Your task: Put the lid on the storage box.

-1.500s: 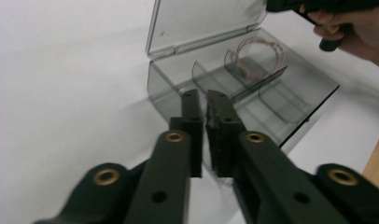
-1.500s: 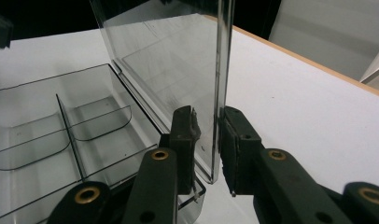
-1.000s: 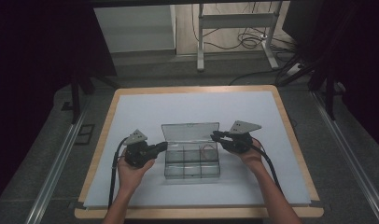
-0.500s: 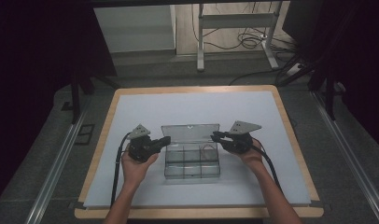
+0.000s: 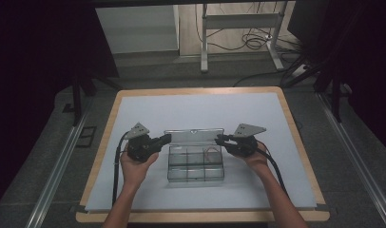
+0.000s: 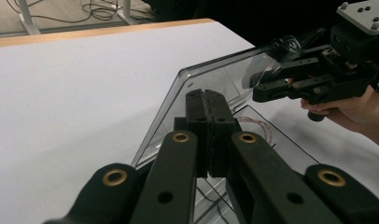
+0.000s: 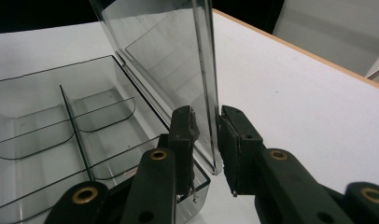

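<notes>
High view: right gripper [image 5: 219,139] clamps unlabelled clear box's lid [image 5: 193,137]; left gripper [image 5: 166,139] closed, empty.

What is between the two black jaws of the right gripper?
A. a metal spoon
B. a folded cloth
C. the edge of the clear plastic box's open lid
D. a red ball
C: in the right gripper view the upright edge of the clear plastic box's lid stands between the jaws of the right gripper.
</notes>
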The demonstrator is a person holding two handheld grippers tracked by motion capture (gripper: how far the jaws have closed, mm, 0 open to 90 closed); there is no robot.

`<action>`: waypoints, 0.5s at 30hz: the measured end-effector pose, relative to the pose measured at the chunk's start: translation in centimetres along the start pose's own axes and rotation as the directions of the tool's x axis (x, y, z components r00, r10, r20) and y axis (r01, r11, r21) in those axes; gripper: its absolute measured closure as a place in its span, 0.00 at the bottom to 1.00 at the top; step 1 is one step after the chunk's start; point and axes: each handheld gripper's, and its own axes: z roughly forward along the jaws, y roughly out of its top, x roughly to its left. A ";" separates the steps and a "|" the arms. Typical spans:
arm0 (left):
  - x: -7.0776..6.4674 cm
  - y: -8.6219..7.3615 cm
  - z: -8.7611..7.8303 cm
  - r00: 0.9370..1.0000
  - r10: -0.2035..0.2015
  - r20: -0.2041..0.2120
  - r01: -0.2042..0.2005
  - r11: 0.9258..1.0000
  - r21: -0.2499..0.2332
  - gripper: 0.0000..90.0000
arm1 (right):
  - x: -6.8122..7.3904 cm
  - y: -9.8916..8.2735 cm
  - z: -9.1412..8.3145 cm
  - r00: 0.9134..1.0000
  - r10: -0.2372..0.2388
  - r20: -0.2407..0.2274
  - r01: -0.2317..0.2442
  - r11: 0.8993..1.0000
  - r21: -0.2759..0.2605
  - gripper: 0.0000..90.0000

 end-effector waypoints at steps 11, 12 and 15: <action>-0.1 0.0 0.0 1.000 -0.002 -0.001 0.002 1.000 -0.002 1.00 | 0.0 -0.1 0.0 1.000 0.000 -0.002 0.000 1.000 0.002 0.80; -0.1 0.0 0.0 1.000 -0.002 -0.001 0.002 1.000 -0.001 1.00 | 0.0 -0.1 0.0 1.000 0.000 -0.001 0.000 1.000 0.003 0.79; -0.2 -0.1 0.0 1.000 0.001 0.001 -0.001 1.000 -0.001 1.00 | 0.0 -0.1 -0.1 1.000 -0.001 0.001 0.001 1.000 0.007 0.78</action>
